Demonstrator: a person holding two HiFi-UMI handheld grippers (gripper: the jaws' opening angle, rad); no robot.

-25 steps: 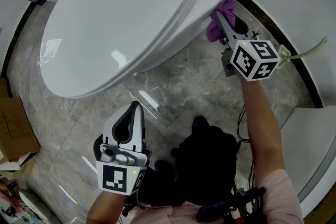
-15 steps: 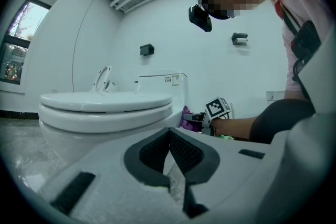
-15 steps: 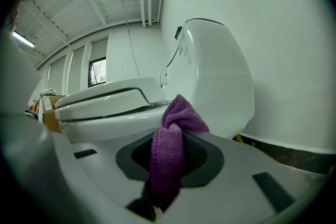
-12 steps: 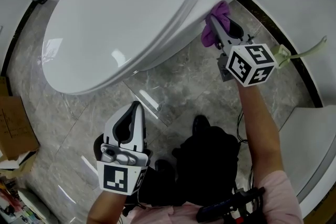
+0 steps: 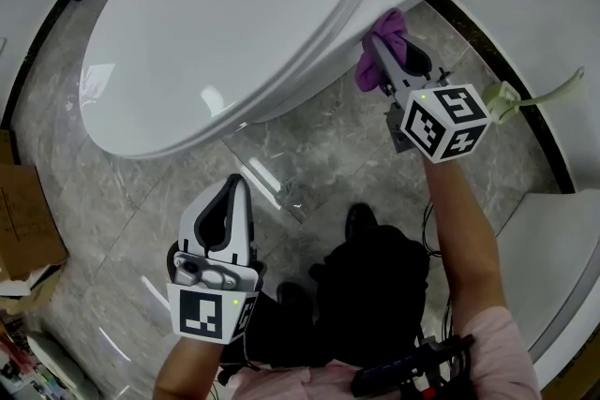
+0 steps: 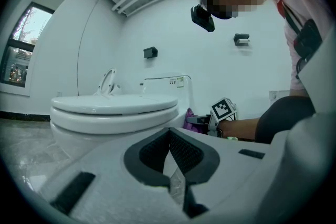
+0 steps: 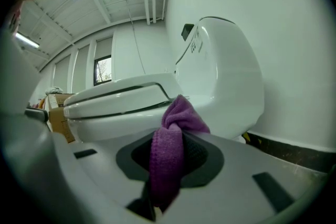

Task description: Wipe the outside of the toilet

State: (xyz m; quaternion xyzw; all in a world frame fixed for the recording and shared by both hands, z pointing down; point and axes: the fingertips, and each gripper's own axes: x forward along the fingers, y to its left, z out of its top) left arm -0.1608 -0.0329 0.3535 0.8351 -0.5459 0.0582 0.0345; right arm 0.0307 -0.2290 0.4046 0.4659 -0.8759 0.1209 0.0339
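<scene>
A white toilet [image 5: 225, 33] with its lid down fills the upper head view; it also shows as the toilet [image 6: 113, 107] and the toilet [image 7: 157, 102] in the two gripper views. My right gripper [image 5: 380, 51] is shut on a purple cloth [image 5: 380, 47], and the cloth [image 7: 170, 149] is pressed against the bowl's right side below the seat hinge. My left gripper [image 5: 230, 201] hangs shut and empty above the floor in front of the bowl, its jaws [image 6: 170, 157] pointed toward the toilet.
Grey marble floor [image 5: 309, 145] surrounds the bowl. A cardboard box [image 5: 23, 220] lies at the left edge. A white wall base with a dark strip [image 5: 525, 108] runs along the right, with a pale green strap [image 5: 544, 94] lying by it. The person's dark-trousered legs [image 5: 366, 286] stand below.
The right gripper with the cloth has slid a little up and left along the bowl's side. The left gripper has drifted slightly lower in the view.
</scene>
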